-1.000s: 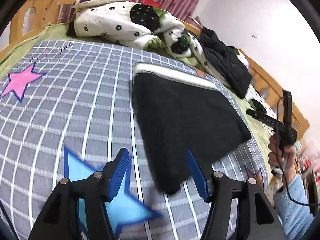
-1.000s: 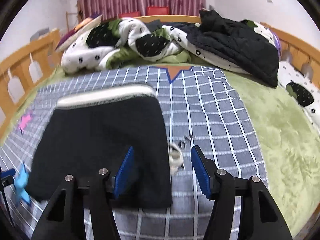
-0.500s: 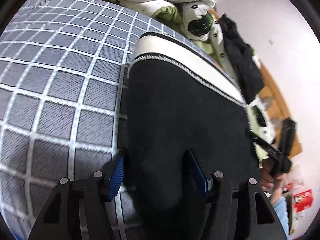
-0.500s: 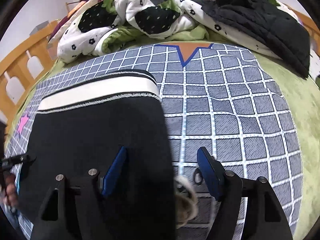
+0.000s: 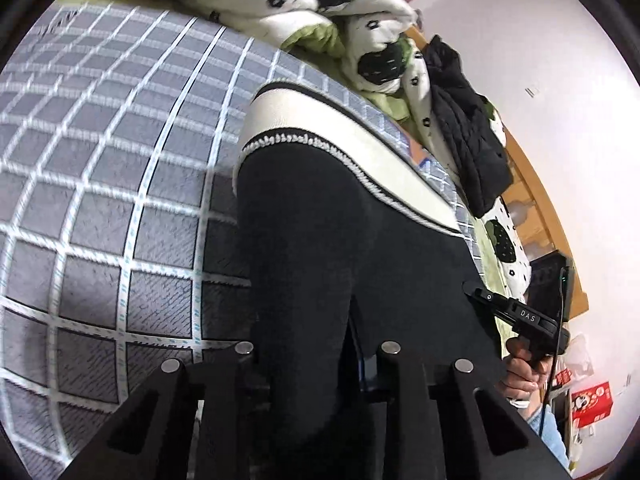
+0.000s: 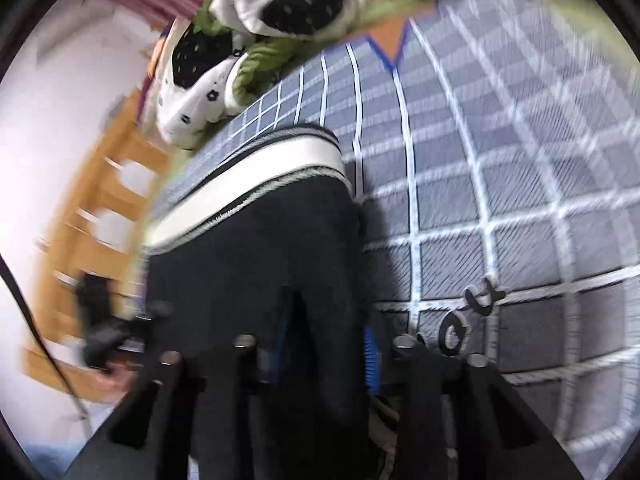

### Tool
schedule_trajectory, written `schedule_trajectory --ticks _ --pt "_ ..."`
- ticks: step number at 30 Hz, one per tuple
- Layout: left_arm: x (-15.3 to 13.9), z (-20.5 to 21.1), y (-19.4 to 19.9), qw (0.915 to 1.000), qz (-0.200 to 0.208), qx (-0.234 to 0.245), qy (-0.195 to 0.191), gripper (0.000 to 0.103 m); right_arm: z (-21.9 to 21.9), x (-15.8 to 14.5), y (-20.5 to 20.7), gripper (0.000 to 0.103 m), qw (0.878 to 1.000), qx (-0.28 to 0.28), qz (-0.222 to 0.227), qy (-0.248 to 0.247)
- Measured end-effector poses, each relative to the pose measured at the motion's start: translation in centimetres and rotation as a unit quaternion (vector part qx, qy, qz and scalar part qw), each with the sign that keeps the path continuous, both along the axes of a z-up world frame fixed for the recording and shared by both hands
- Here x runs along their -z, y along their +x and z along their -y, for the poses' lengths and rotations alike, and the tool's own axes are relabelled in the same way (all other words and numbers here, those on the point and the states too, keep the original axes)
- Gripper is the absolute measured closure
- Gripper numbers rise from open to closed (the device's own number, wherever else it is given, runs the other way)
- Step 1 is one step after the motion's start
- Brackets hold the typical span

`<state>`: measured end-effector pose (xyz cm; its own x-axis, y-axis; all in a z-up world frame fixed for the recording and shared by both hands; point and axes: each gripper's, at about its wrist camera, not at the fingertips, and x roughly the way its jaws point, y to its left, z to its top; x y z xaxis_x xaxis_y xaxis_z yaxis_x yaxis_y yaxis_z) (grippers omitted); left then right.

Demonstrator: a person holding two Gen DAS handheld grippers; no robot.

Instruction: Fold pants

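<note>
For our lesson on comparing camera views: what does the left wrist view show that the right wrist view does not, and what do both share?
Only the left wrist view: a black jacket by the wall and a red box. Only the right wrist view: black lettering and an orange star point on the checked sheet. Both: the black pants with white waistband, pinched by closing jaws of the left gripper and right gripper.
</note>
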<state>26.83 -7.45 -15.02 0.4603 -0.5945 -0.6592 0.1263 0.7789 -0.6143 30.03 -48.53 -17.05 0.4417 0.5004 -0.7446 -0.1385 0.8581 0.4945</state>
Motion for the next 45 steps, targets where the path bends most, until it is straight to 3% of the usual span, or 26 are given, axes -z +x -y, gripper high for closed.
schedule_trajectory --ticks 2,4,6,9,12,15,16,18,19,21,23,25,29,31,33,34,36,38,40,42,45 --pt "-1.8 -0.9 -0.3 0.9995 0.013 0.016 -0.025 0.081 -1.3 -2.1 -1.1 0.089 0.999 0.023 0.010 -0.024" --pt "-3.1 -2.9 -0.5 0.9974 0.017 0.020 -0.067 0.082 -1.8 -4.6 -2.5 0.090 0.999 0.032 0.034 0.011" --pt "-4.6 -5.9 -0.8 0.9972 0.029 0.006 -0.068 0.082 -3.9 -7.3 -4.3 0.090 0.997 0.029 0.061 0.023" --pt "-7.1 -11.4 -2.4 0.9974 0.070 -0.012 -0.006 0.081 -8.6 -8.8 -5.8 0.091 0.996 0.001 0.077 0.045" --pt "-7.3 -15.6 -2.2 0.9978 0.051 -0.028 0.032 0.080 -13.9 -7.9 -5.6 0.091 0.994 -0.038 0.071 0.076" --pt "-4.1 -18.1 -0.9 0.9958 0.001 -0.038 0.084 0.074 -18.7 -5.0 -4.6 0.091 0.995 -0.051 0.059 0.063" --pt "-1.8 -18.5 -0.5 0.9932 -0.024 -0.040 0.107 0.071 -19.6 -3.8 -4.3 0.090 0.996 -0.050 0.050 0.049" --pt "0.3 -18.8 -0.9 0.9872 -0.038 -0.053 0.146 0.067 -21.4 -0.3 -3.4 0.086 0.999 -0.036 0.029 -0.021" --pt "0.9 -19.1 -1.6 0.9859 -0.030 -0.059 0.154 0.062 -21.5 0.6 -3.4 0.086 0.998 -0.038 0.031 -0.036" --pt "0.7 -19.6 -3.2 0.9880 -0.014 -0.059 0.142 0.062 -20.9 0.1 -4.1 0.085 0.997 -0.043 0.043 -0.043" --pt "-0.4 -19.6 -5.5 0.9845 0.007 -0.068 0.162 0.063 -20.1 -1.3 -5.1 0.077 0.997 -0.034 0.037 -0.064" --pt "-1.6 -19.3 -7.7 0.9813 0.036 -0.069 0.176 0.063 -19.2 -2.9 -7.1 0.075 0.995 -0.012 0.065 -0.080" --pt "-2.8 -18.2 -12.9 0.9817 0.074 -0.061 0.165 0.063 -20.3 -5.2 -11.6 0.075 0.991 -0.017 0.103 -0.089" --pt "-1.0 -17.6 -15.1 0.9792 0.048 -0.070 0.185 0.063 -21.6 -5.1 -13.4 0.075 0.987 -0.034 0.109 -0.110" --pt "1.4 -17.3 -16.2 0.9811 0.021 -0.068 0.180 0.063 -22.8 -3.5 -14.7 0.075 0.982 -0.054 0.098 -0.149" --pt "2.6 -16.9 -16.7 0.9756 0.014 -0.073 0.207 0.062 -23.1 -2.6 -15.0 0.075 0.979 -0.056 0.090 -0.175" --pt "2.2 -16.4 -16.9 0.9714 0.020 -0.068 0.227 0.064 -24.4 -0.3 -14.7 0.076 0.969 -0.071 0.052 -0.232" --pt "-0.1 -17.0 -16.8 0.9728 0.039 -0.069 0.218 0.067 -25.0 -0.3 -14.7 0.076 0.965 -0.072 0.054 -0.245" --pt "-2.3 -17.9 -17.1 0.9685 0.079 -0.091 0.218 0.067 -24.6 -1.7 -15.2 0.075 0.967 -0.075 0.066 -0.236" --pt "-4.1 -18.4 -16.2 0.9669 0.105 -0.095 0.212 0.067 -22.9 -3.8 -15.6 0.075 0.978 -0.057 0.081 -0.186" --pt "-5.7 -18.0 -13.1 0.9662 0.108 -0.090 0.216 0.067 -21.3 -7.1 -14.7 0.071 0.980 -0.024 0.131 -0.144"
